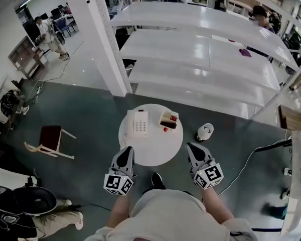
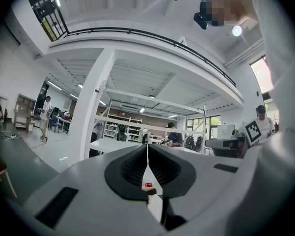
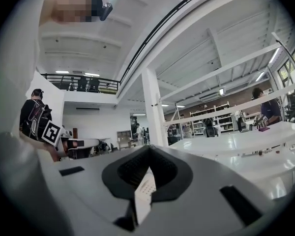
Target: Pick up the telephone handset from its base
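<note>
A white telephone (image 1: pixel 140 123) lies on the round white table (image 1: pixel 155 153), its handset resting on the base. Both grippers hover at the table's near edge and point toward the phone, apart from it. My left gripper (image 1: pixel 126 150) is shut and holds nothing; in the left gripper view its jaws (image 2: pixel 147 147) meet in a thin slit with a small red item (image 2: pixel 148 185) showing below. My right gripper (image 1: pixel 192 147) is shut and holds nothing; in the right gripper view (image 3: pixel 148 150) the phone's keypad (image 3: pixel 144 191) shows through the gap under the jaws.
A small box (image 1: pixel 169 119) and a little red object (image 1: pixel 165 129) sit to the right of the phone. A white lamp-like thing (image 1: pixel 205 131) stands on the floor to the right, a chair (image 1: pixel 50 139) to the left. White shelving (image 1: pixel 200 59) and a pillar (image 1: pixel 103 34) rise behind the table.
</note>
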The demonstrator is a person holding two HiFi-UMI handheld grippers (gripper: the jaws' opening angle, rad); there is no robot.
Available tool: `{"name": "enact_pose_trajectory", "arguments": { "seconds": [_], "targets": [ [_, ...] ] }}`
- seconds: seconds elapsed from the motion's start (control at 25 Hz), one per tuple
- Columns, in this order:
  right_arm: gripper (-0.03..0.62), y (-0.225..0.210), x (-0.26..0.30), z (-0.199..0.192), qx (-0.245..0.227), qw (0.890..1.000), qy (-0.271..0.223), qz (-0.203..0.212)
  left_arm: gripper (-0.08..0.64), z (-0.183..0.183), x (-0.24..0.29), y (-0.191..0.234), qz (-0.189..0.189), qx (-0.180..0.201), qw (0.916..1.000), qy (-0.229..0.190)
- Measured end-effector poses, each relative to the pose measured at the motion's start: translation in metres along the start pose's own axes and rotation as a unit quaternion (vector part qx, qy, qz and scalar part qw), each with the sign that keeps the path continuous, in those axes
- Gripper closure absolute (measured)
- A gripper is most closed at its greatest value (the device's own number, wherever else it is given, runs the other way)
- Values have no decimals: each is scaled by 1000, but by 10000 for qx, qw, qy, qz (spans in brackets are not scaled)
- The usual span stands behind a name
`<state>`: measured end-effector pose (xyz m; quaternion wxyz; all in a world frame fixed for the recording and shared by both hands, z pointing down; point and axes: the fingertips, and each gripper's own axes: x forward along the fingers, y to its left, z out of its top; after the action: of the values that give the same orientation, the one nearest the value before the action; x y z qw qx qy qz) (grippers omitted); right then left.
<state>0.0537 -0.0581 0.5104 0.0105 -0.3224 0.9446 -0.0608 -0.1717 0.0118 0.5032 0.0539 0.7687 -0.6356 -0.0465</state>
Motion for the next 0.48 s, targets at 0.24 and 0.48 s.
{"name": "enact_pose_trajectory", "arguments": {
  "seconds": [0.24,0.48],
  "targets": [
    [584,-22,54,6,-56,9995,-4,-295,538,13,47,59,-58,82,9999,8],
    [584,-46,73,15,-59,9980,-53,-620,538,21,81,84,-97,100,9999,-5]
  ]
}}
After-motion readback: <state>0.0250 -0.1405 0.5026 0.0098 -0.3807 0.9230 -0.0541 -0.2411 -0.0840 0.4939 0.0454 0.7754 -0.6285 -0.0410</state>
